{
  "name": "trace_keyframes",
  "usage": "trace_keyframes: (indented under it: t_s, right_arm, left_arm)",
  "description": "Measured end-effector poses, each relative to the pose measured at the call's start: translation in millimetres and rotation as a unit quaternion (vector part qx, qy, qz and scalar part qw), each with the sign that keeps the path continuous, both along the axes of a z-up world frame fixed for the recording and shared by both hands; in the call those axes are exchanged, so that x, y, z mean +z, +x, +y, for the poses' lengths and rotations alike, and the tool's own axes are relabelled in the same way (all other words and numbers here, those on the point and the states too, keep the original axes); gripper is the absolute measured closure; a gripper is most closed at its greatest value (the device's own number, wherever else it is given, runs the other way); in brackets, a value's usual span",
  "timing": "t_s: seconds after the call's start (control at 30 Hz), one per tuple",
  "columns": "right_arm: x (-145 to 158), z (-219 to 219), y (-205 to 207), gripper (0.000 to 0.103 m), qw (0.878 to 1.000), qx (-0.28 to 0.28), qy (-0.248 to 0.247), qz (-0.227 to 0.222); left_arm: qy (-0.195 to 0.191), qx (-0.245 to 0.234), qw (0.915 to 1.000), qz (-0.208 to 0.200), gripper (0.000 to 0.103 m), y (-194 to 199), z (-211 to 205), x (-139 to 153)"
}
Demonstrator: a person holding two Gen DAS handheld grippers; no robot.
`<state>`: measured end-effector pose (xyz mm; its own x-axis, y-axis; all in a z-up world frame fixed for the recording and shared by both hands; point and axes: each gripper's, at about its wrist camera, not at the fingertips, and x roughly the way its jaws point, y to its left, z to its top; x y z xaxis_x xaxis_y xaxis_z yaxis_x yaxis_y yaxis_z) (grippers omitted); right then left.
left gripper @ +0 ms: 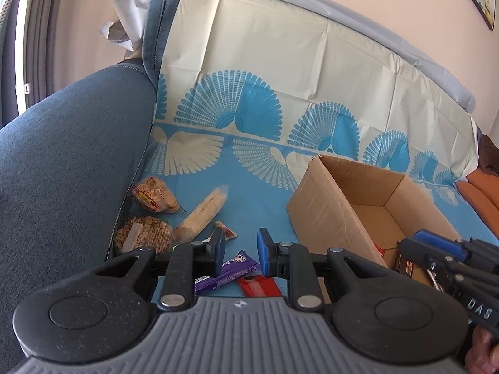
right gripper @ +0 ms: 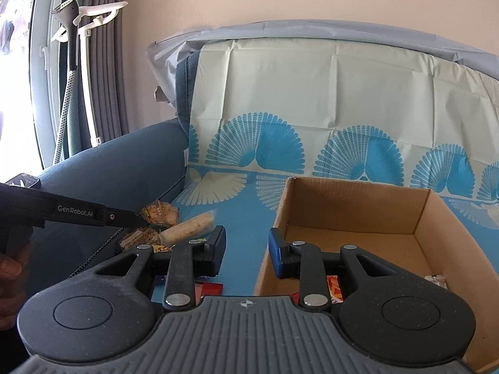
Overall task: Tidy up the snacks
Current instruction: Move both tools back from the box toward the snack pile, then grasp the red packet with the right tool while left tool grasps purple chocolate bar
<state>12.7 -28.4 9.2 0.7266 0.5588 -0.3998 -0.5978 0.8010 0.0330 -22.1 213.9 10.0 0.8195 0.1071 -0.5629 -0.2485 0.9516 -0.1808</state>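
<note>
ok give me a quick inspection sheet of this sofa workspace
surface: blue and cream fan-print plastic sheet spread over the blue fabric sofa
job's things: open brown cardboard box, some packets inside; purple wrapped chocolate bar, red wrapper, long pale biscuit tube, two clear bags of snacks beside the armrest
clutter: nothing seen
grippers: left gripper and right gripper both open, nothing between the pads
cables: nothing seen
surroundings: grey curtain, garment steamer stand, window
</note>
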Motion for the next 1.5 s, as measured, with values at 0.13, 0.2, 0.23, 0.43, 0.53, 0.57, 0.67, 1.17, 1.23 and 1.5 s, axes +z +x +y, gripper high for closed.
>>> trace_keyframes:
  t_s: [0.13,0.2,0.23,0.43,0.53,0.57,0.67,1.17,1.23,1.5]
  right_arm:
    - [-3.5,6.3,-3.8,0.072,1.0,0.017,-0.003,0.003]
    - [-6.1,10.8,-7.0,0.072,1.0,0.027,-0.006,0.003]
    - [-7.6,13.8,-8.2,0.072,0.999,0.032,-0.008,0.004]
    - [-18.0,35.4,-22.5,0.072,0.997,0.073,-0.022,0.003]
    - [-21.7,46.6,-30.1,0.072,0.995,0.092,-0.032,0.001]
    - [-23.0,49.3,-31.8,0.072,0.995,0.097,-0.035,0.001]
    - [-28.2,56.9,-34.0,0.072,0.994,0.103,-0.046,0.006]
    - [-49.1,75.2,-20.4,0.064,0.994,0.074,-0.071,0.038]
    - [-52.4,77.8,-17.0,0.061,0.994,0.067,-0.076,0.041]
    - [-72.5,91.7,0.6,0.052,0.993,0.036,-0.094,0.068]
  left_arm:
    - [-0.002,0.004,1.0,0.003,0.079,2.8,0.1,-0.2]
    - [-0.003,0.004,1.0,0.003,0.079,3.7,-0.1,-0.6]
    - [-0.003,0.004,1.0,0.004,0.079,4.3,-0.4,-0.9]
    - [0.001,0.004,1.0,0.008,0.079,5.8,-1.6,-1.7]
    - [-0.001,0.008,0.9999,0.01,0.079,6.3,-0.5,-1.5]
    - [-0.002,0.009,0.9999,0.01,0.079,6.3,-0.4,-1.5]
    - [-0.003,0.011,0.9999,0.011,0.079,6.8,-0.7,-1.3]
    - [-0.011,0.004,0.9994,0.034,0.079,21.5,0.2,-9.5]
    - [-0.013,0.002,0.9991,0.04,0.078,24.8,0.6,-12.3]
    - [-0.009,-0.001,0.9979,0.065,0.071,41.7,0.3,-25.8]
